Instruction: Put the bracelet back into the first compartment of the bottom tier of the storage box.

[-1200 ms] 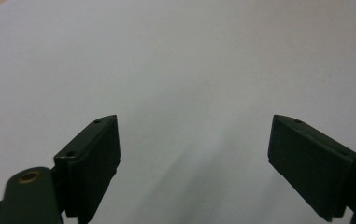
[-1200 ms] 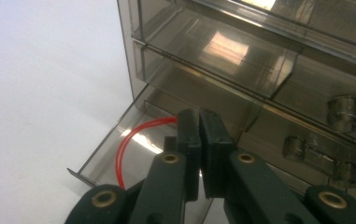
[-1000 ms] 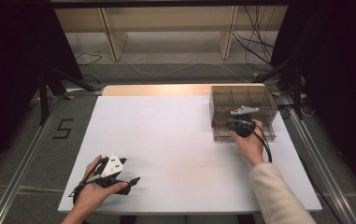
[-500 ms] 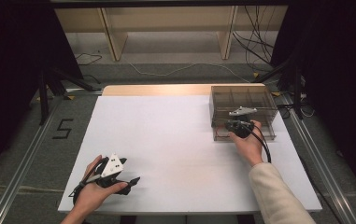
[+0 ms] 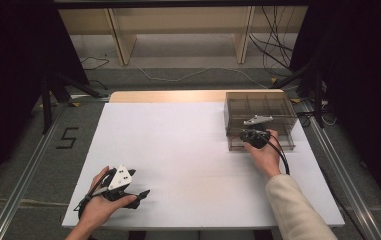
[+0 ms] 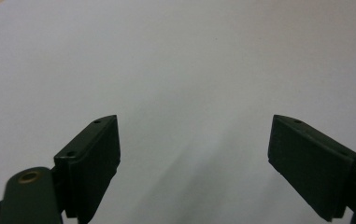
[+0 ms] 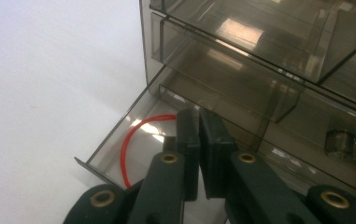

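Observation:
A smoked clear drawer cabinet stands at the table's right back. Its bottom drawer is pulled out a little and holds a thin red loop. My right gripper is at the cabinet's front, and in the right gripper view its jaws stand shut together over that drawer. The red loop runs up to the left jaw, and I cannot tell whether anything is pinched. My left gripper rests near the table's front left, and the left gripper view shows it open over bare white surface.
The white tabletop stretches between the two hands. Upper drawers of the cabinet are closed, and one drawer at the right holds a small clear block. Metal rails run along the table's sides.
My right gripper has shifted slightly left at the cabinet front. The left hand and its gripper have not moved.

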A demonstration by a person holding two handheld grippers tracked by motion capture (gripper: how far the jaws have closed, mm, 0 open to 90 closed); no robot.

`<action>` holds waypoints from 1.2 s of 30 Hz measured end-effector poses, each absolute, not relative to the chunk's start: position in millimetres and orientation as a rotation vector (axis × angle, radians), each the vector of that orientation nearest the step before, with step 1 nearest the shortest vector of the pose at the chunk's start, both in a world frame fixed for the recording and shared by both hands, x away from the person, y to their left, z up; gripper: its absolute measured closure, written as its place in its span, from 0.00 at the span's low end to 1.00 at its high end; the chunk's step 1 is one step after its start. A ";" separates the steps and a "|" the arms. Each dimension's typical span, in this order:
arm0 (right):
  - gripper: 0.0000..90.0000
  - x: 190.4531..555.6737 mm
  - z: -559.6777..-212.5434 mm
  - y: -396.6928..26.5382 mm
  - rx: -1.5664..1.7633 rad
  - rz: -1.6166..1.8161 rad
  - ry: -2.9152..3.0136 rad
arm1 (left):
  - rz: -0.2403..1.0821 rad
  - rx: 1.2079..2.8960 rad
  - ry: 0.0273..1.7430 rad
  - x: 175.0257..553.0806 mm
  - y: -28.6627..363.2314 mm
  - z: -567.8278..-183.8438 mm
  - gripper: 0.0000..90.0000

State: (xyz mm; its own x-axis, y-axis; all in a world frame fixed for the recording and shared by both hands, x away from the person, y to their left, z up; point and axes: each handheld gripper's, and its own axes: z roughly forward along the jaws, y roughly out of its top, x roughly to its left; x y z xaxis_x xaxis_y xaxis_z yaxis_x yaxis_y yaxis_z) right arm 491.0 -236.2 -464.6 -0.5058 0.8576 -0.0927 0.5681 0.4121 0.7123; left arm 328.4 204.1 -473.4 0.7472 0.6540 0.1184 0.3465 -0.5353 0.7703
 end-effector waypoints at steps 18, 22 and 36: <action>0.93 492.4 -467.3 -235.3 1.217 0.849 2.250 | 0.508 2.181 0.744 328.3 204.0 -473.5 0.19; 0.90 492.1 -465.9 -236.1 1.233 0.858 2.245 | 0.512 2.172 0.744 328.1 203.9 -473.0 0.19; 0.65 486.4 -452.4 -240.9 1.262 0.936 2.230 | 0.510 2.169 0.751 327.5 202.9 -473.1 0.19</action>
